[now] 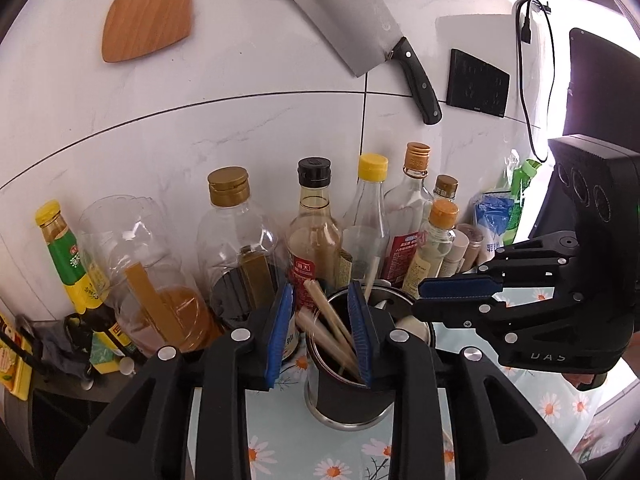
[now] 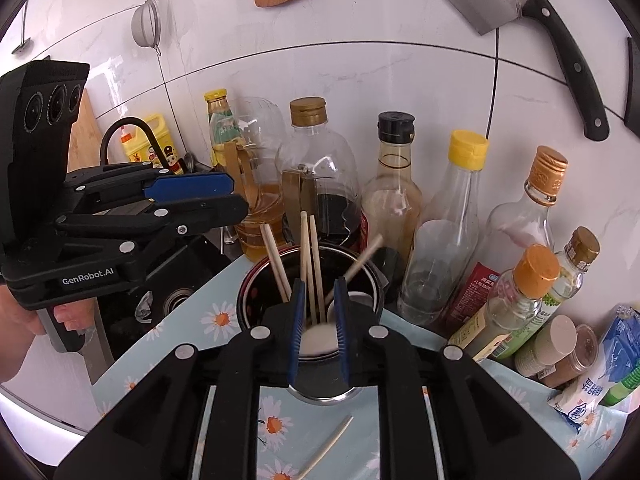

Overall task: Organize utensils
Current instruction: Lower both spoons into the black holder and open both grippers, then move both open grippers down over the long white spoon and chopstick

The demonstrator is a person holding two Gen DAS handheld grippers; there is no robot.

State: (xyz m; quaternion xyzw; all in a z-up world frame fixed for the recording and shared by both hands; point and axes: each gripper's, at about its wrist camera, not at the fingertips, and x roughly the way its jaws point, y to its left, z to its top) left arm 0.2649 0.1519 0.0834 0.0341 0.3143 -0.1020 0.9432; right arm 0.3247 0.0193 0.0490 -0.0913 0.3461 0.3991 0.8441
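A round steel utensil holder with a dark inner wall (image 1: 348,400) stands on the tabletop, which is covered by a pale blue cloth printed with white daisies (image 1: 280,420), close to the back edge where a row of bottles lines the white tiled wall. Several pale wooden chopsticks (image 1: 332,328) lean inside the holder, their tips fanning up past the rim, and a white spoon (image 2: 318,340) lies in it too. The left gripper (image 1: 322,332) hangs just over the holder with its blue-padded fingers (image 1: 280,332) spread wide; the chopsticks show in the gap but neither pad clearly touches them, so it holds nothing. The right gripper (image 2: 319,332) hovers above the same holder (image 2: 256,292), its fingers (image 2: 297,328) parted to a narrower gap around the chopsticks (image 2: 310,268) and spoon without clamping any. One more loose wooden chopstick (image 2: 326,446) lies flat on the daisy cloth (image 2: 224,320) in front of the holder, nearer the front edge. On the wall above hang a steel cleaver with a black riveted handle (image 1: 352,24) and a flat wooden spatula (image 1: 146,12); a small wire strainer (image 2: 146,24) hangs farther to the left. Among the bottles are a clear one with a yellow cap (image 1: 370,208) and a dark-capped vinegar bottle (image 1: 314,220).
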